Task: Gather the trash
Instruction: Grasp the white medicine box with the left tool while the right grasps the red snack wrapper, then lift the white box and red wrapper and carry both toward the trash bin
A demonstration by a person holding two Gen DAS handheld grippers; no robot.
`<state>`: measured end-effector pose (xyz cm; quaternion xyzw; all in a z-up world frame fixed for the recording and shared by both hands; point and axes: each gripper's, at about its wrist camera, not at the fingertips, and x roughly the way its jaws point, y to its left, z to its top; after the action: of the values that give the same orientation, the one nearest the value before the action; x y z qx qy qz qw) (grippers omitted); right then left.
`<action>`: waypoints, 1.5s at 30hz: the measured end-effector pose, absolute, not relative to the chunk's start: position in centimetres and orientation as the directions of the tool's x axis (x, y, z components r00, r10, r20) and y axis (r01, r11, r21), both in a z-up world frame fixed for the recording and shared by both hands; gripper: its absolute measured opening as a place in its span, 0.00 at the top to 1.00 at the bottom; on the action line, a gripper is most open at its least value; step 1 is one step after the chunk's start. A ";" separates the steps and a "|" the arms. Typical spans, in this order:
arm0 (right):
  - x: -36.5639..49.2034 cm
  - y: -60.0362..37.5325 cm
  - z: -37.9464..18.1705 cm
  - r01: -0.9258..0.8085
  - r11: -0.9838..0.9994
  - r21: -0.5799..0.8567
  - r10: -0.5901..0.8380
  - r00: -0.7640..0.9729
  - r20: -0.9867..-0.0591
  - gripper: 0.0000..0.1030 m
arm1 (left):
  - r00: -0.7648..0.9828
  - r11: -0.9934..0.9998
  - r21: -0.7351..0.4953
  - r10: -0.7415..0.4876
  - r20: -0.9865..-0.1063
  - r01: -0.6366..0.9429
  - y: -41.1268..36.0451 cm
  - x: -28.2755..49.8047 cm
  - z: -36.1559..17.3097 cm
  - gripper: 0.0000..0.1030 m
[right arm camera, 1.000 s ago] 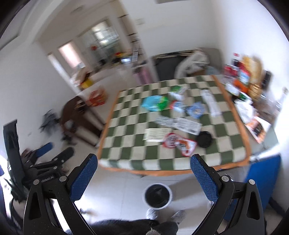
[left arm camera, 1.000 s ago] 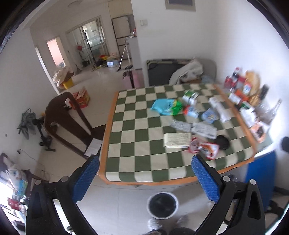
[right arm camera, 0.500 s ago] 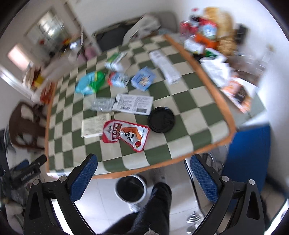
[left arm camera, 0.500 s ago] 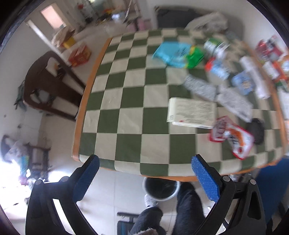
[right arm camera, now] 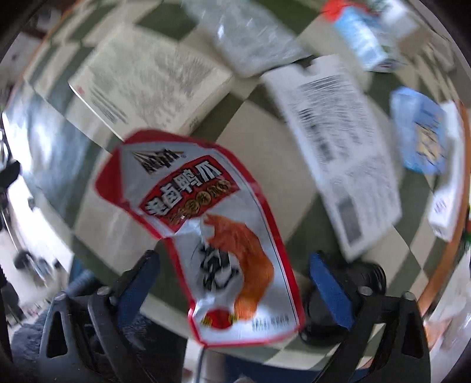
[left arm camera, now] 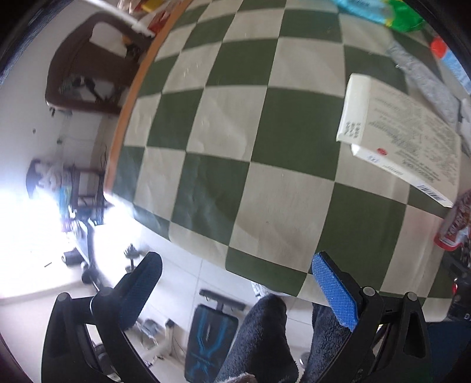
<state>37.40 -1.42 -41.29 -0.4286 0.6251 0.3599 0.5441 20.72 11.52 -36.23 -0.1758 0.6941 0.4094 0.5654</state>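
A red and silver snack wrapper (right arm camera: 212, 203) lies on the green-and-cream checked table (right arm camera: 265, 153). My right gripper (right arm camera: 234, 282) is open, its blue fingers on either side of the wrapper's near end, close above it. A cream flat box (right arm camera: 147, 79) lies just beyond the wrapper; it also shows in the left wrist view (left arm camera: 397, 135). My left gripper (left arm camera: 235, 291) is open and empty over the table's near edge (left arm camera: 117, 141), left of the box. The wrapper's edge (left arm camera: 454, 224) shows at the far right there.
A white printed sheet (right arm camera: 341, 153), a clear plastic bag (right arm camera: 250, 38), a blue packet (right arm camera: 421, 132) and a black lid (right arm camera: 362, 274) lie around the wrapper. A blue and green bag (left arm camera: 382, 11) lies farther off. A dark wooden chair (left arm camera: 88, 64) stands left of the table.
Both grippers have dropped from high above the floor down to the table. The right one has closed in on the red wrapper; the left one now hovers over the table's near-left part.
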 end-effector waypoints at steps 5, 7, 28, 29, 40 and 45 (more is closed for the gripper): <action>38.3 -1.3 -40.1 -0.912 0.411 0.000 -0.054 -0.024 -0.998 0.39 | -0.311 0.588 0.356 0.180 -0.933 -0.727 12.0 21.4 -37.1 0.00; 38.9 -1.5 -39.3 -0.897 0.442 0.024 -0.021 -0.037 -0.999 0.48 | -0.302 0.583 0.339 0.164 -0.939 -0.738 12.4 22.0 -37.1 0.00; 52.1 -9.2 -33.2 -0.600 0.769 0.219 0.213 -0.082 -0.974 0.91 | 0.082 -0.013 -0.083 -0.342 -0.936 -0.996 19.2 27.9 -43.0 0.00; 52.5 -9.2 -33.2 -0.597 0.772 0.217 0.215 -0.076 -0.974 0.91 | 0.079 -0.027 -0.074 -0.343 -0.936 -0.997 19.5 28.0 -43.2 0.00; 52.5 -6.1 -34.0 -0.586 0.783 0.209 0.205 -0.075 -0.976 0.85 | -0.178 0.543 0.061 -0.165 -0.970 -0.837 18.4 31.0 -45.4 0.02; 52.0 -5.8 -35.3 -0.582 0.787 0.205 0.178 -0.104 -0.978 0.79 | -0.233 0.675 0.090 -0.124 -0.964 -0.732 16.6 29.3 -46.8 0.01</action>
<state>52.01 -5.78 -35.29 -0.1475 0.6836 0.2909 0.6529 29.27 16.58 -46.77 -0.2914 0.7343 0.2782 0.5463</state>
